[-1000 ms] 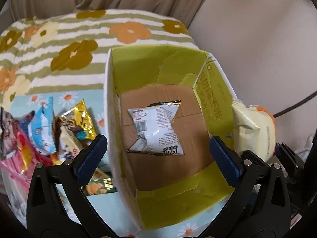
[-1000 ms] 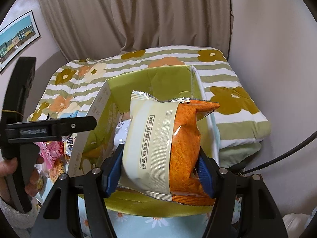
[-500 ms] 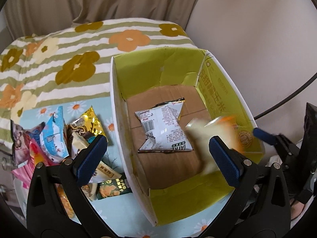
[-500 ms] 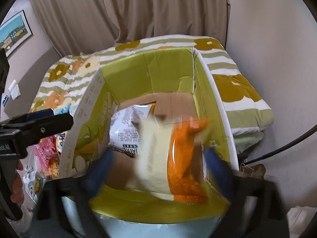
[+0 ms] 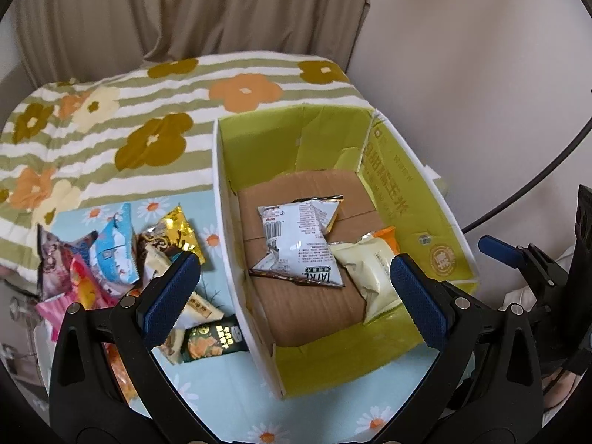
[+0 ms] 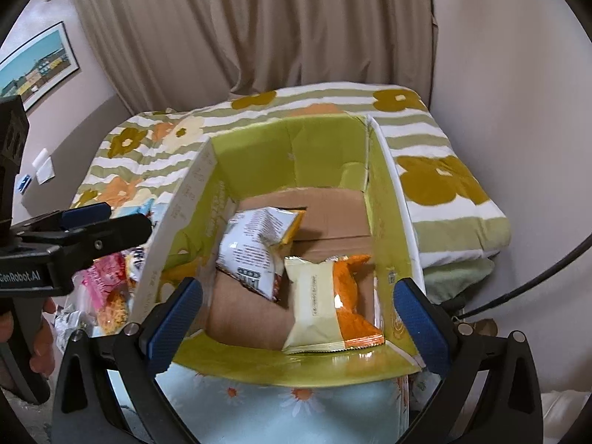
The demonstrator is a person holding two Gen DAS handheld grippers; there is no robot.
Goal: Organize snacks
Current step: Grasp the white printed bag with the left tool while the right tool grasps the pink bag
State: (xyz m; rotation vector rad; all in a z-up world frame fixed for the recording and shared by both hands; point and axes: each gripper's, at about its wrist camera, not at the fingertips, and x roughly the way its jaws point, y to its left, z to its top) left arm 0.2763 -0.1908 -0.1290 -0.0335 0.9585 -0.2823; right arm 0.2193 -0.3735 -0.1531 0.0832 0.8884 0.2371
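Observation:
An open green cardboard box (image 5: 418,199) (image 6: 259,155) stands on the bed. Inside lie a white and silver snack bag (image 5: 296,244) (image 6: 255,240) and a cream and orange snack bag (image 5: 370,270) (image 6: 325,303) near the front right corner. My left gripper (image 5: 292,292) is open and empty, above the box's near left wall. My right gripper (image 6: 296,314) is open and empty above the box's near edge. A pile of loose snack packets (image 5: 111,259) (image 6: 111,281) lies left of the box.
The box and snacks rest on a light blue daisy cloth (image 5: 222,399) over a striped flowered blanket (image 5: 111,125). Beige curtains (image 6: 259,29) hang behind. A wall stands close on the right. A black cable (image 6: 525,288) runs at the right.
My right gripper opened and let go of the cream and orange bag, which dropped into the box. Both grippers pulled back and up a little.

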